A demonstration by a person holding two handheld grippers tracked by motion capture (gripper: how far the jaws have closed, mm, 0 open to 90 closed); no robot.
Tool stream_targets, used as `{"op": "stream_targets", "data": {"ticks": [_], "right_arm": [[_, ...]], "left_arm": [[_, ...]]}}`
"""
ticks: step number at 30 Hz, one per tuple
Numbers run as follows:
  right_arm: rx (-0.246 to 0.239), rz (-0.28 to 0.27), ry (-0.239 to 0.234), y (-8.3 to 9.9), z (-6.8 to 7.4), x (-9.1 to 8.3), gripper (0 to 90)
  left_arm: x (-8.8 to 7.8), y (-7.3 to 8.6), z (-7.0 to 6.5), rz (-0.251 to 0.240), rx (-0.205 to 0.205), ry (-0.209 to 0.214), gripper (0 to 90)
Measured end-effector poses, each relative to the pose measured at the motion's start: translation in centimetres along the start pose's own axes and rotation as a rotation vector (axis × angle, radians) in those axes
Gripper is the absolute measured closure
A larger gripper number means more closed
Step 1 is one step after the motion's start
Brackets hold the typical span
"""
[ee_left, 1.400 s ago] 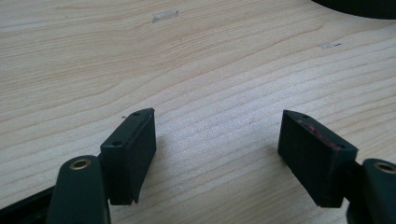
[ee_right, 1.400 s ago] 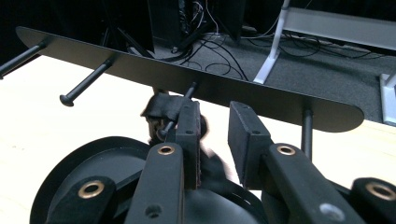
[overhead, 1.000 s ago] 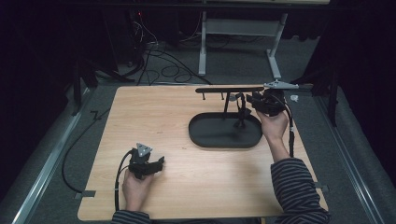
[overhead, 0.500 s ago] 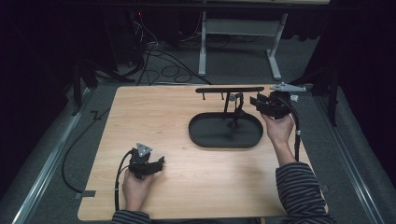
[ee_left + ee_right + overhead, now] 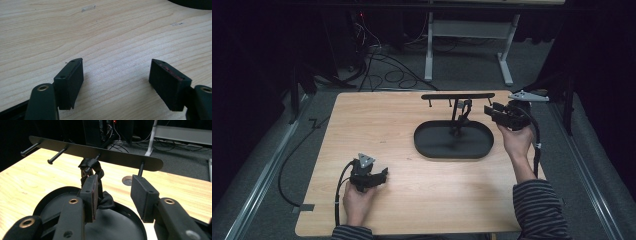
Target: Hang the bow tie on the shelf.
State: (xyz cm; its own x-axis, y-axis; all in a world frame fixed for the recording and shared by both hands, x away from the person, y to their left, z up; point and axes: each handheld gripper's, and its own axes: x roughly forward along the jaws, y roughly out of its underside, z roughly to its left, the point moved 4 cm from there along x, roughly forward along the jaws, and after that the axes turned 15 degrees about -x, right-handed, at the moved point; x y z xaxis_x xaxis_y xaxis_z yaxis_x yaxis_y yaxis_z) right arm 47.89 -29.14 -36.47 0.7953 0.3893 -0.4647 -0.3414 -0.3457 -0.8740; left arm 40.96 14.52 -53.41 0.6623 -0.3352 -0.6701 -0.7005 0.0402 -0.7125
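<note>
Wooden tabletop (image 5: 412, 195) carries your black hook rack (image 5: 458, 96) and oval tray (image 5: 453, 140) right of centre; your right gripper (image 5: 496, 113), parted, sits beside it, left gripper (image 5: 381, 175) wide at lower left

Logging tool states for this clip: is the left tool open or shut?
Open. The left tool has its jaws spread wide apart over bare wooden table, nothing between them.
</note>
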Motion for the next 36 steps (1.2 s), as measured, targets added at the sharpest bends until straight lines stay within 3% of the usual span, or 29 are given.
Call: {"op": "stream_targets", "data": {"ticks": [9, 17, 28, 36], "right_arm": [[0.011, -0.005, -0.005, 0.5, -0.3, -1.2, 55.3], [0.016, -0.005, 0.030, 1.2, -0.5, -2.3, 55.7], [0.044, -0.056, -0.009, 2.0, -0.6, -3.9, 50.6], [0.037, -0.074, 0.002, 2.4, -0.5, -5.2, 52.5]], "left_arm": [[0.0, 0.0, 0.0, 0.000, 0.000, 0.000, 28.1], [0.0, 0.0, 0.0, 0.000, -0.001, 0.001, 28.1], [0.0, 0.0, 0.0, 0.000, -0.001, 0.001, 28.2], [0.0, 0.0, 0.0, 0.000, -0.001, 0.000, 28.2]]}}
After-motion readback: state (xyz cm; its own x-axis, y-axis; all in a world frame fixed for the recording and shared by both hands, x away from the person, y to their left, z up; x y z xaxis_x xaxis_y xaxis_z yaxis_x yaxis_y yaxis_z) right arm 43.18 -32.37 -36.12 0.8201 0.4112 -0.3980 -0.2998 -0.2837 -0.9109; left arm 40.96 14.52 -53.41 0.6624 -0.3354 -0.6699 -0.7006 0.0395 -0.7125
